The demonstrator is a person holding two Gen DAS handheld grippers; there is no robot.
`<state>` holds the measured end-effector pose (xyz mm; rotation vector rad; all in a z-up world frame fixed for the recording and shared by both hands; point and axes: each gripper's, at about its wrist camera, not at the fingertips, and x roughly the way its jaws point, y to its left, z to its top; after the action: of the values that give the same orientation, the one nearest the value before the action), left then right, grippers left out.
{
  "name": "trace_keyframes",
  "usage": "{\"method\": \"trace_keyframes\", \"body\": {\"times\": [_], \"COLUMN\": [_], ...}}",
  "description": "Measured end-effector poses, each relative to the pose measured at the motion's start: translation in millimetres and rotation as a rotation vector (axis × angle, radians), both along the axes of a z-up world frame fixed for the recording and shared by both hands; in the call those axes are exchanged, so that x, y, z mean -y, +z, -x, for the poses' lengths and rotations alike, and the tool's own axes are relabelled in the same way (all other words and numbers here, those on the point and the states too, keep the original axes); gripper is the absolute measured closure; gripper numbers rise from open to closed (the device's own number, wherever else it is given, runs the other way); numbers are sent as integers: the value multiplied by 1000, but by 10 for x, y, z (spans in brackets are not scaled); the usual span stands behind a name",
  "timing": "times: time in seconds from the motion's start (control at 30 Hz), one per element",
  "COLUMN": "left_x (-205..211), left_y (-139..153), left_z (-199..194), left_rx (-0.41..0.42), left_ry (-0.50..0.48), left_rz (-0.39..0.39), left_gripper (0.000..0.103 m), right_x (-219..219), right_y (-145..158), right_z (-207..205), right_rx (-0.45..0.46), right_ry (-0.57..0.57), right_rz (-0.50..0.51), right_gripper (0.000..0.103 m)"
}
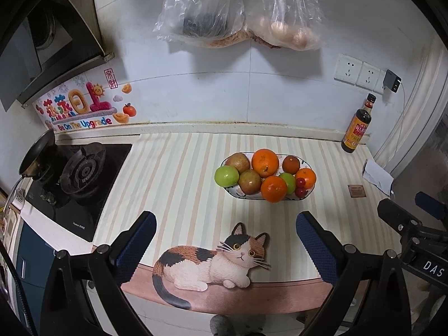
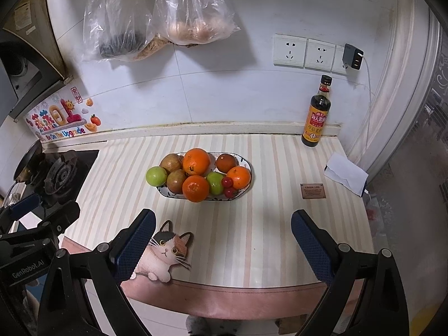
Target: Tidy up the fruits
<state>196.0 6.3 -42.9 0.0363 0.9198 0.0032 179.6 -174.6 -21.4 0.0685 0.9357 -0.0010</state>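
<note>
An oval patterned plate (image 1: 303,196) (image 2: 247,165) sits mid-counter on the striped mat, piled with fruit. It holds oranges (image 1: 265,163) (image 2: 196,161), green apples (image 1: 226,176) (image 2: 156,176), brownish pears (image 1: 249,181) (image 2: 176,181), a dark red-brown fruit (image 1: 291,164) (image 2: 226,163) and small red cherry-like fruits (image 1: 300,187) (image 2: 227,186). My left gripper (image 1: 226,224) is open and empty, hovering near the counter's front edge over the cat picture. My right gripper (image 2: 223,222) is open and empty, in front of the plate. The right gripper's body also shows in the left wrist view (image 1: 411,224).
A gas stove (image 1: 81,173) with a small pan (image 1: 36,154) lies at the left. A dark sauce bottle (image 2: 317,112) stands at the back right by wall sockets (image 2: 303,51). A white packet (image 2: 345,173) and a small brown card (image 2: 313,190) lie at the right. Plastic bags (image 2: 156,19) hang on the wall.
</note>
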Motion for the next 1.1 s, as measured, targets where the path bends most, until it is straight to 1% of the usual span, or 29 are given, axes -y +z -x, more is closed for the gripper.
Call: {"method": "trace_keyframes", "body": {"times": [0.1,0.53,1.1], "left_x": [7,9,-5], "left_y": [-6,-14,78], "left_z": [18,37,86], "left_rx": [7,9,27], "left_ry": [-4,-8,-17], "left_rz": [-11,-6,-2], "left_gripper": [1,1,1], "right_x": [-3,-22,7], "right_y": [0,-8,51], "right_z": [14,43,89], "right_rx": [-1,-3,5], "right_ry": [2,4,-3], "right_rz": [4,6,7], "right_gripper": [4,4,4]}}
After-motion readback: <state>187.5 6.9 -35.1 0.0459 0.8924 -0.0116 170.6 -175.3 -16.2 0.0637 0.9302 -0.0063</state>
